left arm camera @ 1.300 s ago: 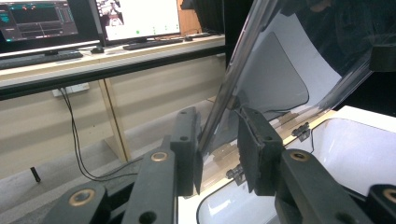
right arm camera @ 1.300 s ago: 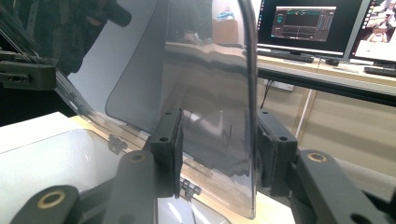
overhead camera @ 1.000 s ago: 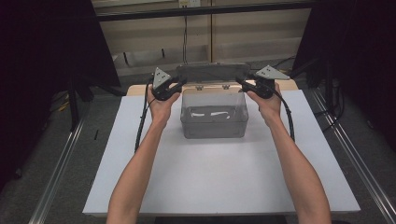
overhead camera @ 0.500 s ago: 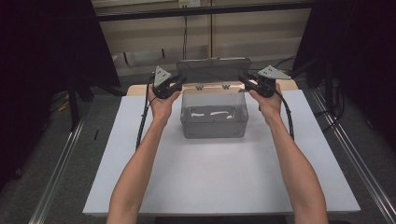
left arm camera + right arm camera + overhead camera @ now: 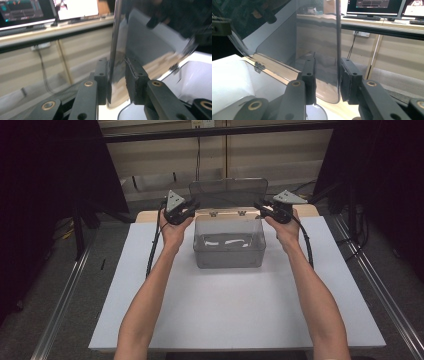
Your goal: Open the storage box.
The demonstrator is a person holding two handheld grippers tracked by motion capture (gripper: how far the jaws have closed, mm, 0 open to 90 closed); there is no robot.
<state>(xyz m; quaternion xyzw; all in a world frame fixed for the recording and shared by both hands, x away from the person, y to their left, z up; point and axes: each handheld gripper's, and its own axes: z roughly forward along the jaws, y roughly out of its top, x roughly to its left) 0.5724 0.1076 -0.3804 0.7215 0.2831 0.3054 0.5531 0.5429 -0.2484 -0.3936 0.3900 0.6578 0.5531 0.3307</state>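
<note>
Item: clear plastic box (image 5: 229, 251), standing at the far middle of the white table top (image 5: 235, 320).
Lid: hinged clear lid (image 5: 228, 193), raised to about upright on the box's far edge; hinges (image 5: 226, 213) visible along that edge.
Contents: pale streaks on the box floor; too blurred to identify.
Progress: judged well along if the work is opening the box; the lid stands clear of the rim. What remains appears to be tipping it fully back or releasing it.
Left gripper (image 5: 186, 210): at the lid's left edge. In the left gripper view the lid's edge (image 5: 113, 57) stands between the jaws; the left finger (image 5: 100, 80) lies against it, the right finger (image 5: 133, 80) just beside it. Narrow stance; firm clamp cannot be told.
Right gripper (image 5: 266, 210): at the lid's right edge. Lid panel (image 5: 322, 37) between narrow jaws, near one finger (image 5: 348, 80); a slight gap shows on the other side.
</note>
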